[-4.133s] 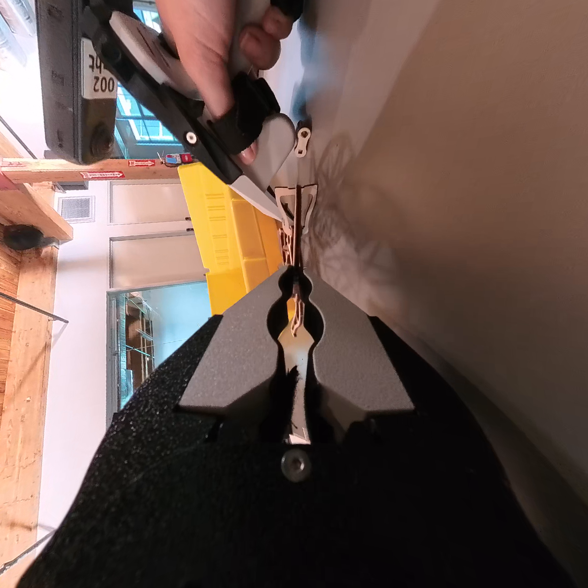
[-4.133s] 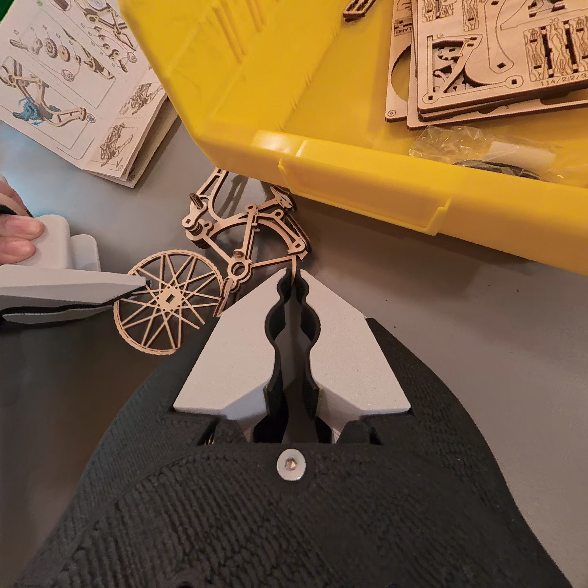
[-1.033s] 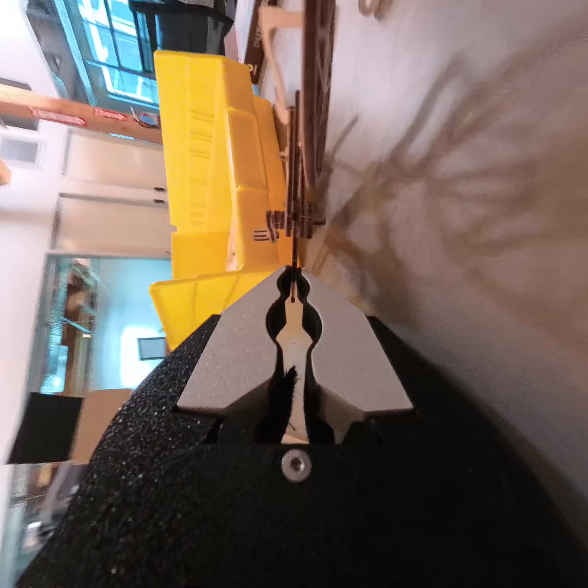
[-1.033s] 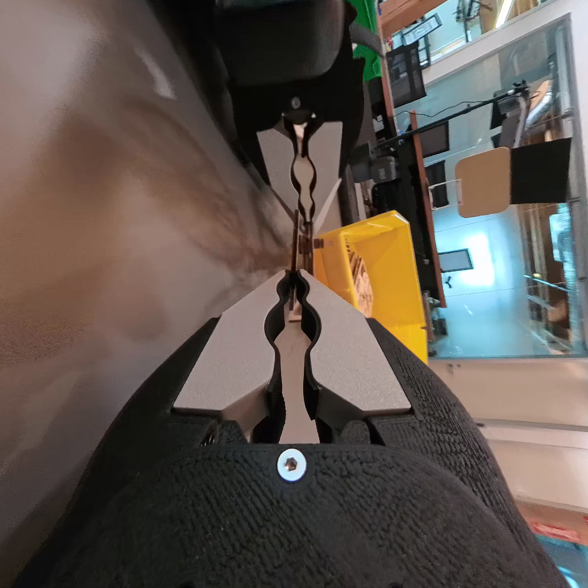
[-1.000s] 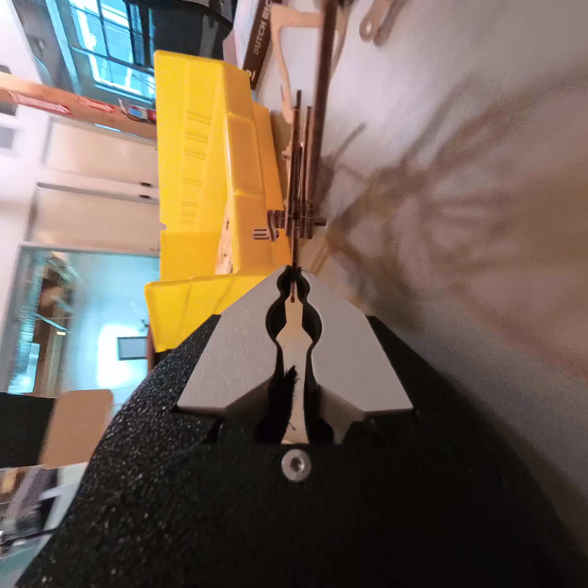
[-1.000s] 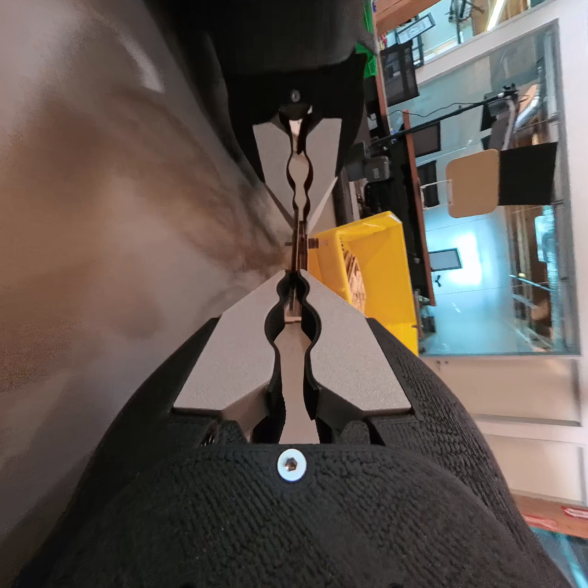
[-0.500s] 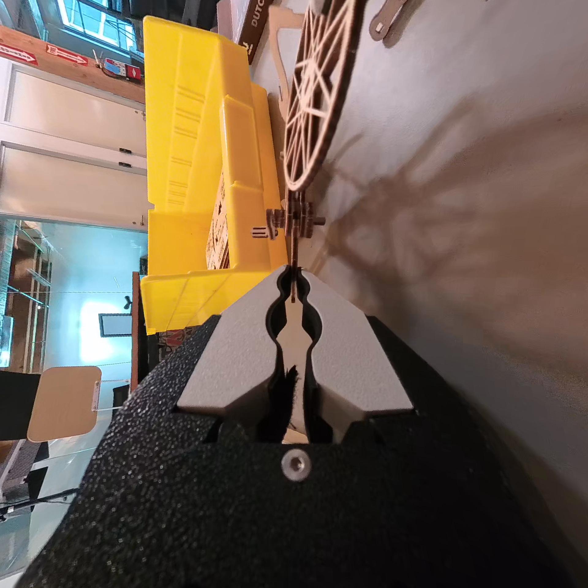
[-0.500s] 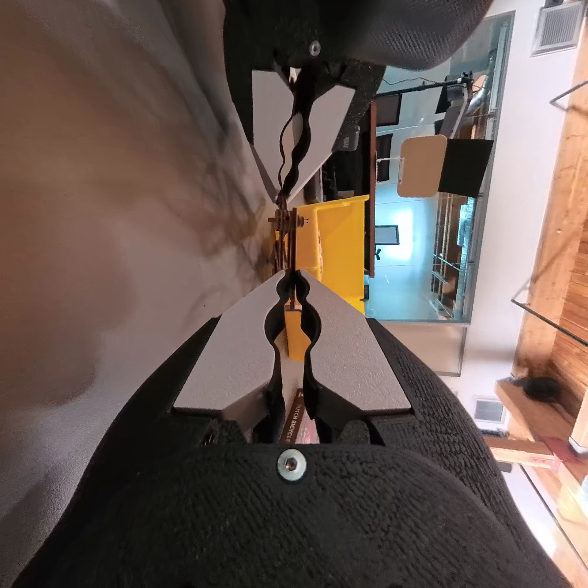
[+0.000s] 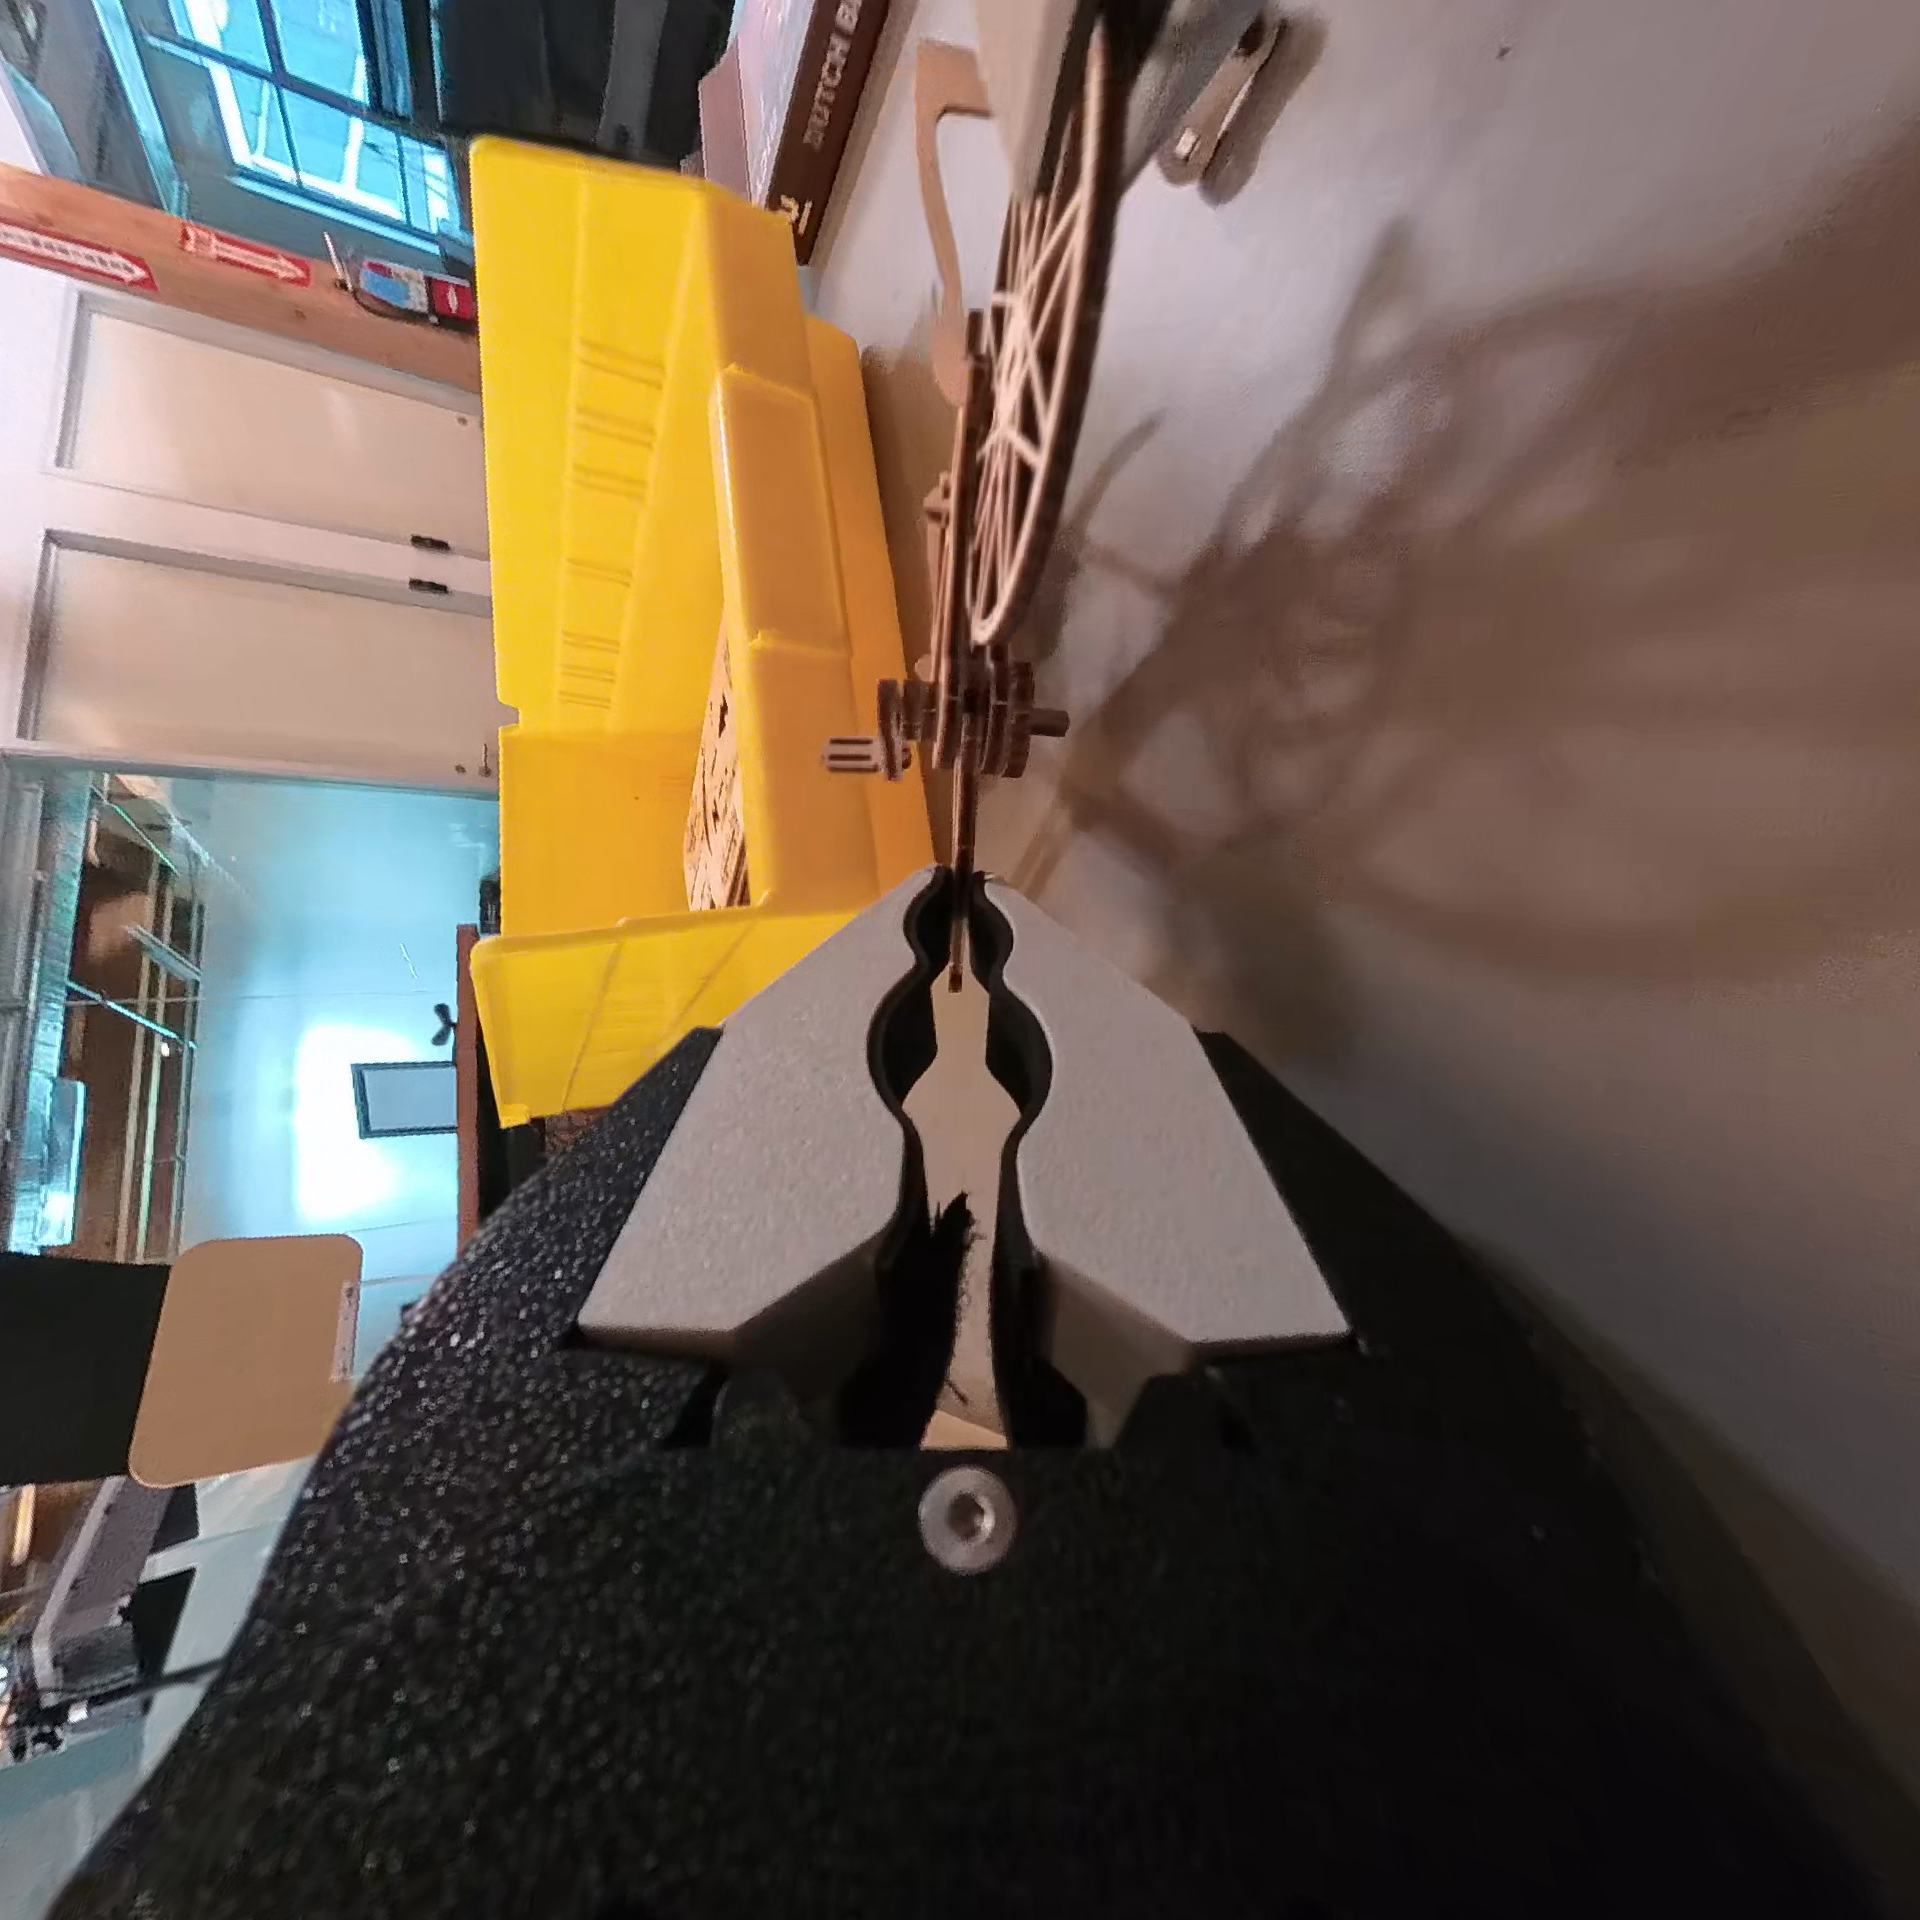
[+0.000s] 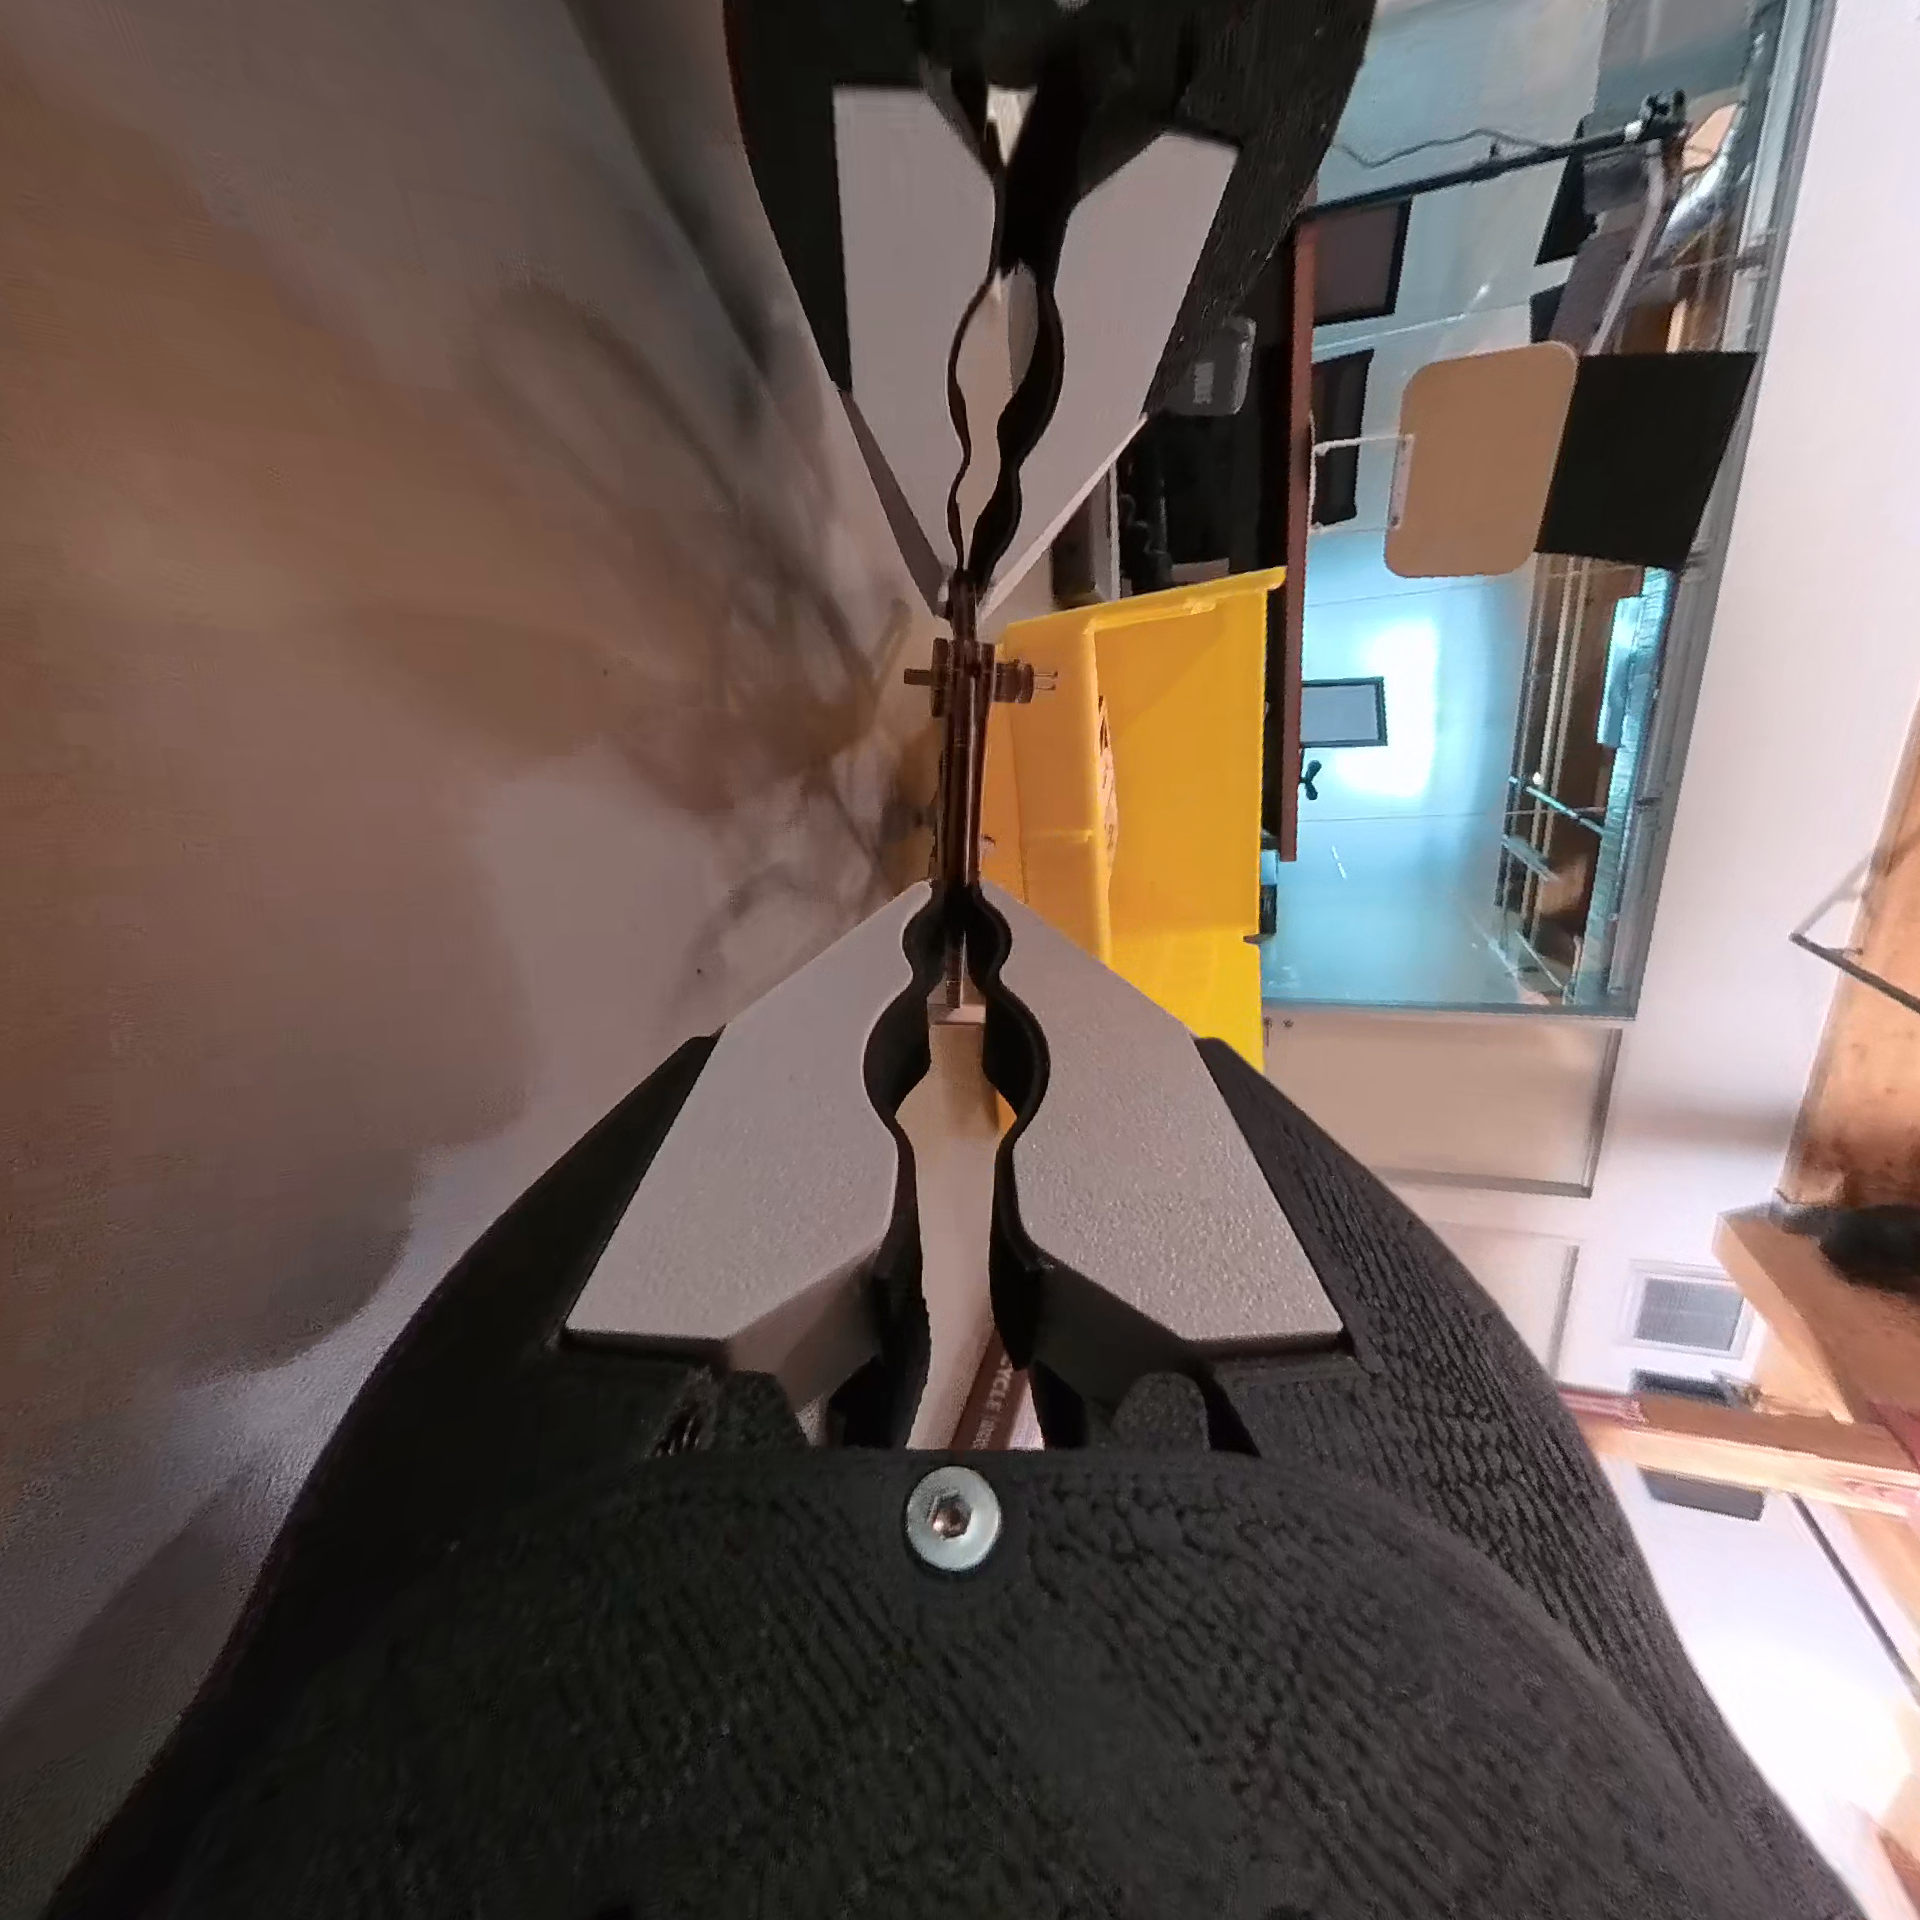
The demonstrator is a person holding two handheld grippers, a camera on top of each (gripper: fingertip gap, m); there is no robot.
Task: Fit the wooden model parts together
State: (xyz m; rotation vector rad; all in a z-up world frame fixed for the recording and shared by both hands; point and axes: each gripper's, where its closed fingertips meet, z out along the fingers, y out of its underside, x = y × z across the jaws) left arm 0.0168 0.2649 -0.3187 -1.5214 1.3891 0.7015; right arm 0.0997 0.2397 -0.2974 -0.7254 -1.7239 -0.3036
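- With both views rolled sideways, the left gripper [image 9: 961,894] is clenched on the thin edge of a laser-cut wooden model assembly [image 9: 961,717], its grey fingers [image 9: 800,1101] pinching a flat strip right at their tips.
- Just past those tips sits a stack of small wooden gears on a short axle [image 9: 961,722], pegs poking out either side.
- Beyond the gears, a round spoked wooden wheel [image 9: 1023,416] rises edge-on, tilted slightly, part of the same held piece.
- Over to the right gripper [image 10: 961,899]: it's also clamped tight, gripping the opposite end of that same thin wooden assembly [image 10: 961,769], seen edge-on as a dark sliver.
- In the right wrist view, the left gripper [image 10: 966,597] faces in from the top, tips meeting the model from the far side — the piece is suspended between the two, clear of the table.
- A pale grey tabletop [image 9: 1558,260] runs behind, with blurred brown shadows of the spokes spread across it.
- A yellow plastic storage bin [image 9: 665,520] stands just beside the model, on the table.
- Farther back lie a loose flat wooden cut-out part [image 9: 940,187], a small wooden link piece [image 9: 1221,125] and a brown cardboard box [image 9: 821,114].
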